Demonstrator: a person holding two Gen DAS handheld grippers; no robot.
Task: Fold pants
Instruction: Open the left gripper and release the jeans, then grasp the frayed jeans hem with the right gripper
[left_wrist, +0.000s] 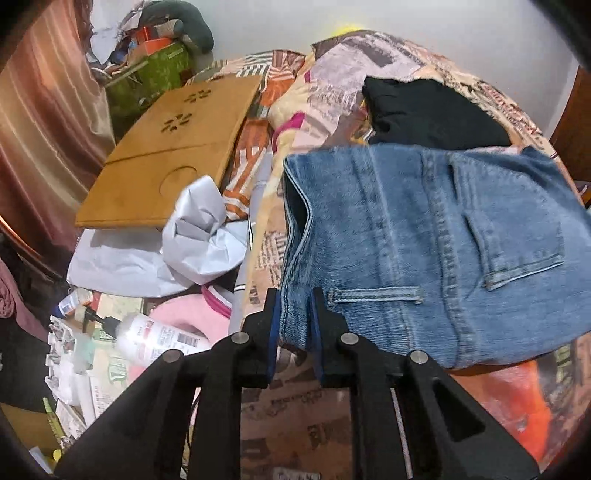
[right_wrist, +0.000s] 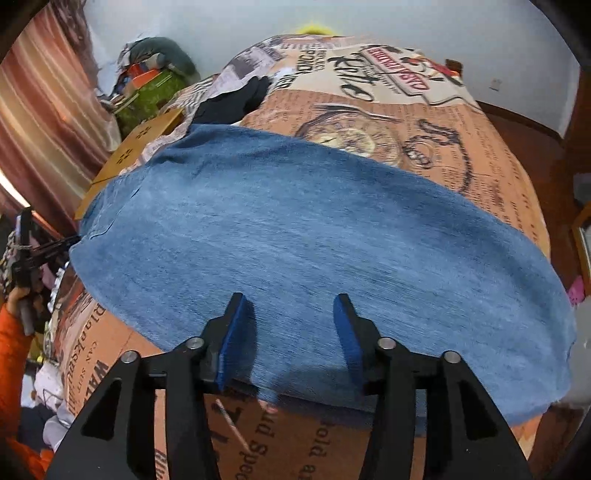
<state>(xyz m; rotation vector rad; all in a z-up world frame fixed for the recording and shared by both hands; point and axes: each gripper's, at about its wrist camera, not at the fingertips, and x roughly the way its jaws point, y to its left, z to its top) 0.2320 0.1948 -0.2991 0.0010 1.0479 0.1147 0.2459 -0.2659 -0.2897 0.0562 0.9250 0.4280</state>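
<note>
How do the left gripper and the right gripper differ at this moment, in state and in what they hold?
The left gripper is shut on the waistband corner of the jeans, while the right gripper is open and holds nothing. The left gripper sits at the jeans' edge; the right gripper hangs over the flat denim with its fingers apart. Both have black arms with blue pads.

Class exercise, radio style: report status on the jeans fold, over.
Left gripper shut on jeans at waistband corner. Right gripper open, over the denim edge, not gripping. Jeans lie flat on printed bedspread; black garment beyond, apart.
</note>
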